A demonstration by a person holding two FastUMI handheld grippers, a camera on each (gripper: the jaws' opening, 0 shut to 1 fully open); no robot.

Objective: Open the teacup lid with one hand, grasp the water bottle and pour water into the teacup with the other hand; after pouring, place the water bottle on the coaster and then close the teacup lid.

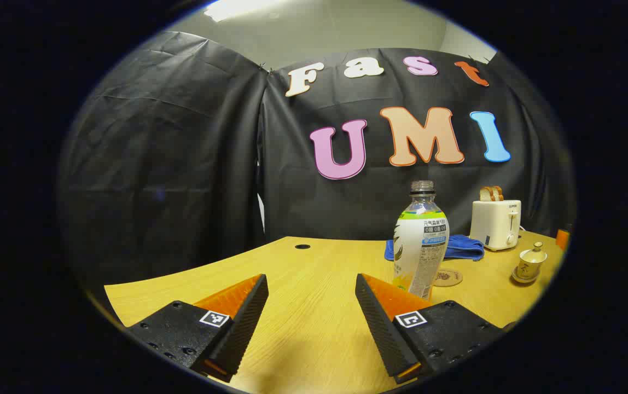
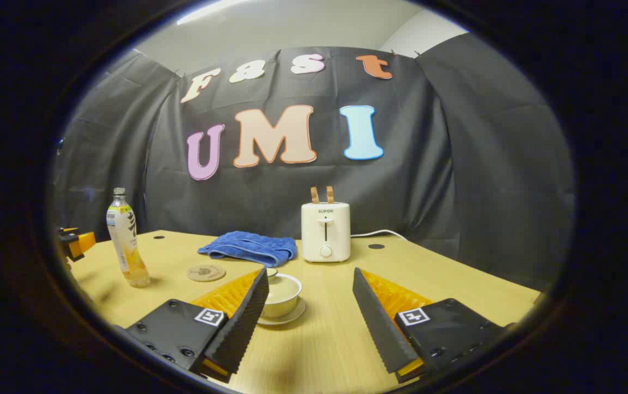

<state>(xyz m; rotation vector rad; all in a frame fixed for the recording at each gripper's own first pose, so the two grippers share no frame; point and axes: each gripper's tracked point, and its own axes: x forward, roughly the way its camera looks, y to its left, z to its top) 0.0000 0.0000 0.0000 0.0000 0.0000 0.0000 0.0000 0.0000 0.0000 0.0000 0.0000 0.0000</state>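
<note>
— Both hands idle, as far as I can see. The left gripper [image 1: 309, 306] has its fingers spread wide with nothing between them, low over the table [image 1: 303, 273]. The right gripper [image 2: 309, 303] is spread the same way, pinching nothing.

— Where's the bottle from the left one?

— In the left gripper view the water bottle [image 1: 421, 241] stands at about one o'clock, close by, rising just behind the right-hand finger. It's upright, long axis vertical, cap off, a little liquid in the bottom. The coaster [image 1: 448, 277] lies just beyond it, slightly to the right.

— And the cup?

— In the right gripper view the teacup [image 2: 283, 295] on its saucer sits at about eleven o'clock, very near, partly hidden behind the left-hand finger. The lid [image 2: 272, 272] looks to be on, its knob peeking over that finger. From the left gripper the same cup is well off at three o'clock, past the coaster.

— So each hand has its own target?

— That's my reading: the right is nearer the cup, the left nearer the bottle. For the lid, I'd say the right has to swing a touch left to bring the knob between its fingers.

— Anything in the way?

— The blue towel [image 2: 249, 247] and the toaster [image 2: 325, 231] sit farther back at twelve o'clock, well apart from both.
</note>
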